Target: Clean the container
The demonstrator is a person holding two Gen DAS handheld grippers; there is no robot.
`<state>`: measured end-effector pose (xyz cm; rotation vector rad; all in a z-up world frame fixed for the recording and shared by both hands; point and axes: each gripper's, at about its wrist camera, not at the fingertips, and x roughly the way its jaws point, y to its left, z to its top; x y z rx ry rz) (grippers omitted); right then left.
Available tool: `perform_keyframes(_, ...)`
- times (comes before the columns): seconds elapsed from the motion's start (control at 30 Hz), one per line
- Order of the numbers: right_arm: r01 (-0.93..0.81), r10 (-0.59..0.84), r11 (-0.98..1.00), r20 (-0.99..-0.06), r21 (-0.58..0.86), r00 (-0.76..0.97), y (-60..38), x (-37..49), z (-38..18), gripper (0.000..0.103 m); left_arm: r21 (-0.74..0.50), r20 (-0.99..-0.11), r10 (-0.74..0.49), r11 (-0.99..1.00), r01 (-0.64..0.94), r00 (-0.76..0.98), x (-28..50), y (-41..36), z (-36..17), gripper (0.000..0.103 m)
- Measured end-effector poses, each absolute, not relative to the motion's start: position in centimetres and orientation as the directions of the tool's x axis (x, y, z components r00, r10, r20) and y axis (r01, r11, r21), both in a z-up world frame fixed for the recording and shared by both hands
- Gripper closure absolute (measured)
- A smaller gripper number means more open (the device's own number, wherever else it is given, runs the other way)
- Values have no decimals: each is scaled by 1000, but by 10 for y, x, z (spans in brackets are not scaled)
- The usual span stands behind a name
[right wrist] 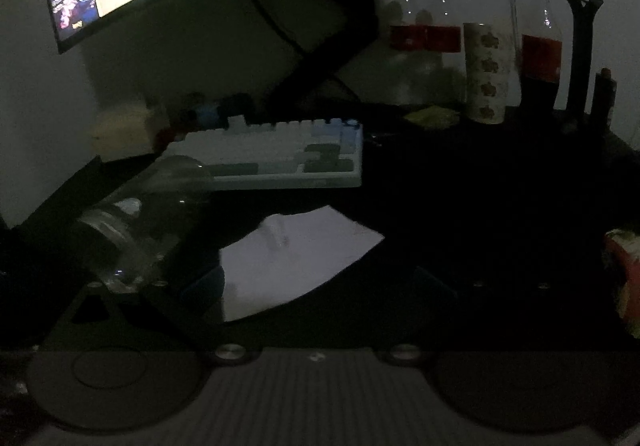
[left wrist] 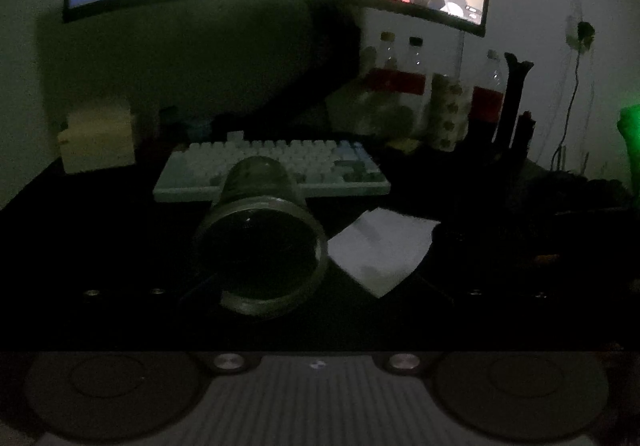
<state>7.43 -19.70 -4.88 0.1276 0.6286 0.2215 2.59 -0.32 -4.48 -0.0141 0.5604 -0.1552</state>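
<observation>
Container (left wrist: 260, 246), a clear jar, is lying on its side on the dark worktop (left wrist: 80, 246) in front of the keyboard (left wrist: 276, 165), mouth facing the left gripper (left wrist: 316, 286), with a white tissue (left wrist: 380, 250) lying just beside it. Neither gripper is showing its fingers clearly in this dim light, so I cannot tell how left or right gripper (right wrist: 316, 286) are standing. Whether wiping is coming or finished is unclear; the jar's inside is too dark to judge.
</observation>
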Motion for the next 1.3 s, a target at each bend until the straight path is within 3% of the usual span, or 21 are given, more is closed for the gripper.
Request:
perform_keyframes(0.3,-178,219,975,-652,130,726,-172,62,-41,0,-54,-564,-90,996,73,821,23,9,-46,0)
perform_keyframes(1.3,-186,247,969,-646,163,722,-178,52,-35,0,-30,-596,14,999,-40,803,23,17,-46,0)
